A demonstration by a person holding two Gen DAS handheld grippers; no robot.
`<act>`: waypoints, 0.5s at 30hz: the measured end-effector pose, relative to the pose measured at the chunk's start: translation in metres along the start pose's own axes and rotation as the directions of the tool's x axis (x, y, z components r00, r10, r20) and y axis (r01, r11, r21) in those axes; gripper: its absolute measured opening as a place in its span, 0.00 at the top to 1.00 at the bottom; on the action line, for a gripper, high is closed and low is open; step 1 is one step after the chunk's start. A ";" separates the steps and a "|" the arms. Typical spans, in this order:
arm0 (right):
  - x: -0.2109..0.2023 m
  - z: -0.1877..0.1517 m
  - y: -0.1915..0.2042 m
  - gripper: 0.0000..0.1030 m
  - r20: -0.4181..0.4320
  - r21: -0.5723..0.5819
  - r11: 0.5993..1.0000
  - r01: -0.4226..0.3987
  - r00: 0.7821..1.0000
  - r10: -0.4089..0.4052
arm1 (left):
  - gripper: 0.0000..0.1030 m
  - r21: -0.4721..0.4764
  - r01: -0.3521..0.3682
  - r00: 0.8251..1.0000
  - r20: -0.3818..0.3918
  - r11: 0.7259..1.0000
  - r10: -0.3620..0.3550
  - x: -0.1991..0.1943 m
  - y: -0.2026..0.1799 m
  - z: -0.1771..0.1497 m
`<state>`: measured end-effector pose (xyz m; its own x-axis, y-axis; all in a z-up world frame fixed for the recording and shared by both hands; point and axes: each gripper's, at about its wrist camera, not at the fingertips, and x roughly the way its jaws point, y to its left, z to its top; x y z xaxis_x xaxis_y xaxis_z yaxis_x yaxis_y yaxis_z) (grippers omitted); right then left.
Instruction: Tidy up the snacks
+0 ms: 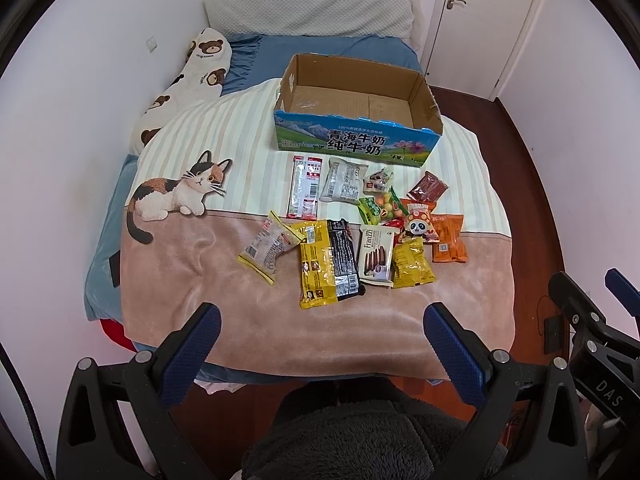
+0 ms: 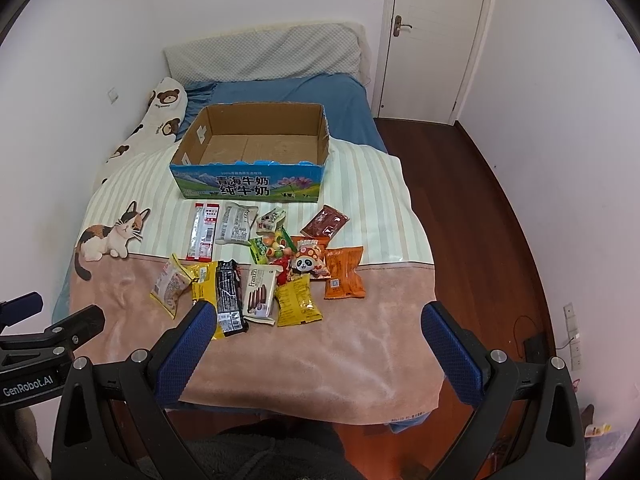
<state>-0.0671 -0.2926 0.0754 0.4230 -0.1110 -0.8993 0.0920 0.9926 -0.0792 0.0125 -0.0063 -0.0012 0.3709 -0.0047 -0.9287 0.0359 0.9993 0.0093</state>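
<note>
Several snack packets lie in a loose heap on the bed blanket [image 1: 256, 304]: a yellow and black packet [image 1: 326, 262], a Franzzi biscuit box [image 1: 375, 254], an orange packet [image 1: 450, 244], a red and silver stick pack [image 1: 306, 186]. Behind them stands an open, empty cardboard milk box [image 1: 352, 112], also in the right wrist view [image 2: 256, 152]. My left gripper [image 1: 320, 324] is open and empty above the blanket's near edge. My right gripper [image 2: 318, 322] is open and empty, near the front of the heap [image 2: 264, 264].
A bear-print bolster [image 1: 188, 80] and a grey pillow [image 1: 308, 12] lie at the bed's head. White walls flank the bed on the left. Wooden floor [image 2: 480, 220] and a door [image 2: 436, 32] are on the right. Each gripper shows at the other view's edge.
</note>
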 end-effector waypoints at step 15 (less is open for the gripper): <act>-0.002 0.000 -0.001 0.00 -0.003 -0.005 1.000 -0.006 1.000 0.006 | 0.00 0.002 0.002 1.000 0.001 1.000 -0.002 0.000 0.000 0.000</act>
<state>-0.0679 -0.2930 0.0768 0.4208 -0.1052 -0.9011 0.0854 0.9934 -0.0761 0.0128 -0.0062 -0.0016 0.3720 -0.0071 -0.9282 0.0390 0.9992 0.0080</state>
